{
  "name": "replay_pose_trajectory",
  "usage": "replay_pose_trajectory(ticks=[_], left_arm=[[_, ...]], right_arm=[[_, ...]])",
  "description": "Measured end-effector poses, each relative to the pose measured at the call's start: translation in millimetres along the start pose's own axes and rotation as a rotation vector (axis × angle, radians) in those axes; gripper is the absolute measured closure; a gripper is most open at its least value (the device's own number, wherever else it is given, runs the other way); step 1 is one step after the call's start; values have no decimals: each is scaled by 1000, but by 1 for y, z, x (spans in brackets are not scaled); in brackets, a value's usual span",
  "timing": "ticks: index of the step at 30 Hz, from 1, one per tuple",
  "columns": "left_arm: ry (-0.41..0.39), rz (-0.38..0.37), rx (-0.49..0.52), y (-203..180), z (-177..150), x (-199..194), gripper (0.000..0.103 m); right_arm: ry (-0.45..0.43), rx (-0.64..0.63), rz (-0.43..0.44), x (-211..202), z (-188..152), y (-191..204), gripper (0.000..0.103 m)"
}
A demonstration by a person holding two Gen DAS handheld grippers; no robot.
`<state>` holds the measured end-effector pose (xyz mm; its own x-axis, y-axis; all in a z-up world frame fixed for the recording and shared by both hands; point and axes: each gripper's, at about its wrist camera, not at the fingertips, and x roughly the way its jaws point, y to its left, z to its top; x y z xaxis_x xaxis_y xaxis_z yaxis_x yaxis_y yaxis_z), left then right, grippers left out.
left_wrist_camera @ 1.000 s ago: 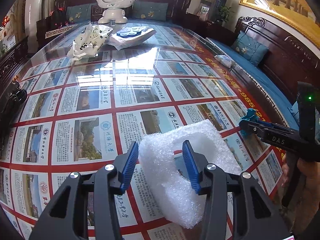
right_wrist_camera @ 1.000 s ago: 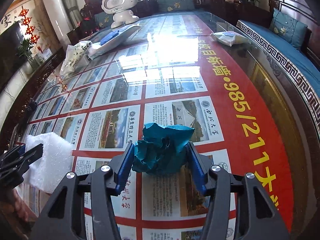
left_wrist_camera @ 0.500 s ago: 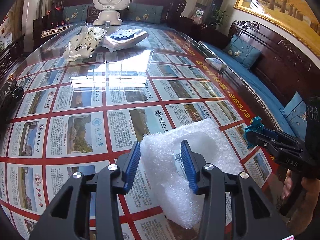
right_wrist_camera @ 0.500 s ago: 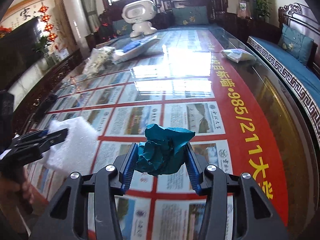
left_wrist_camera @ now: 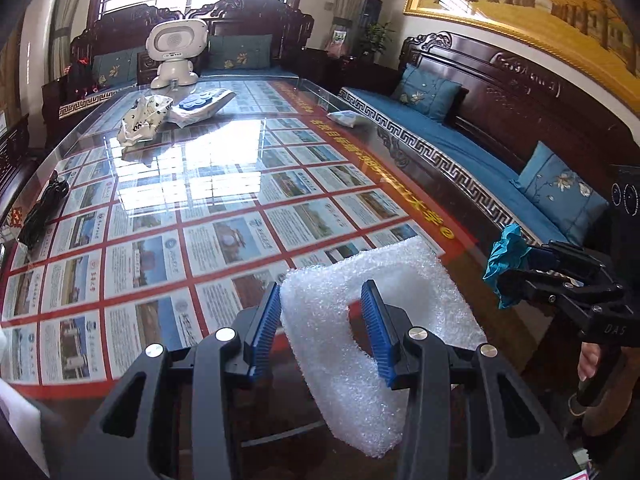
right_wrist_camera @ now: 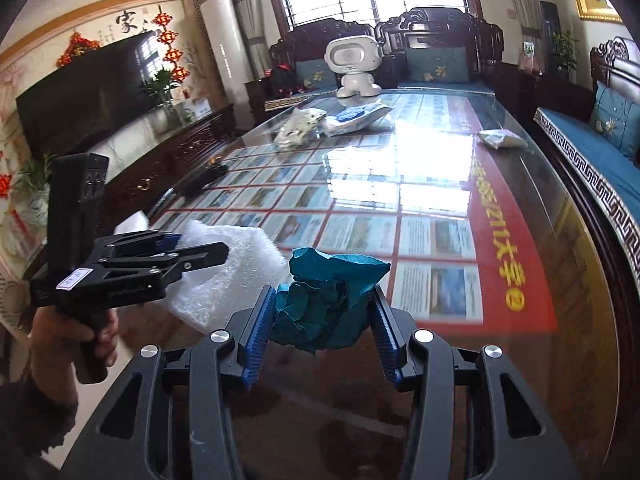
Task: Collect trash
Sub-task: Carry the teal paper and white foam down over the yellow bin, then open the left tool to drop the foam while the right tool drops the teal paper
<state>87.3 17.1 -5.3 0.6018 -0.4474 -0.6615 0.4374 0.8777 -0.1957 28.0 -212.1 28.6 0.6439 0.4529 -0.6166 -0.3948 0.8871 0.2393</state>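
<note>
My left gripper [left_wrist_camera: 320,292] is shut on a white foam sheet [left_wrist_camera: 400,276], which hangs folded between the blue pads above the near end of the glass-topped table [left_wrist_camera: 224,184]. My right gripper [right_wrist_camera: 323,296] is shut on a crumpled teal paper [right_wrist_camera: 332,280] and holds it clear of the table. In the right wrist view the left gripper [right_wrist_camera: 200,246] with the foam sheet [right_wrist_camera: 240,256] sits just to the left. In the left wrist view the right gripper [left_wrist_camera: 528,260] carries the teal paper [left_wrist_camera: 506,256] at the right edge.
Far down the table stand a white toy robot [left_wrist_camera: 176,52], a crumpled printed bag [left_wrist_camera: 142,120] and a white-and-blue packet [left_wrist_camera: 200,106]. A small packet [left_wrist_camera: 346,118] lies by the right edge and a black cable bundle [left_wrist_camera: 40,208] by the left. A blue-cushioned wooden sofa [left_wrist_camera: 460,140] runs along the right.
Both grippers have lifted and drawn back from the table with their loads. The foam sheet and the teal paper have left the tabletop, and more of the room shows.
</note>
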Motion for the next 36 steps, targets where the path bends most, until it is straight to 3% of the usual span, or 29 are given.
replay_pose_trajectory(ticks=[12, 24, 29, 36], left_arm=[[81, -91, 109, -95, -114, -67, 60], [220, -134, 131, -125, -223, -50, 60], [265, -137, 131, -127, -251, -41, 60], [299, -147, 147, -126, -263, -36, 60]], right_arm=[[55, -10, -8, -99, -125, 51, 56], [194, 84, -20, -85, -239, 64, 56], [239, 116, -42, -79, -262, 62, 52], [268, 121, -69, -79, -268, 56, 49]])
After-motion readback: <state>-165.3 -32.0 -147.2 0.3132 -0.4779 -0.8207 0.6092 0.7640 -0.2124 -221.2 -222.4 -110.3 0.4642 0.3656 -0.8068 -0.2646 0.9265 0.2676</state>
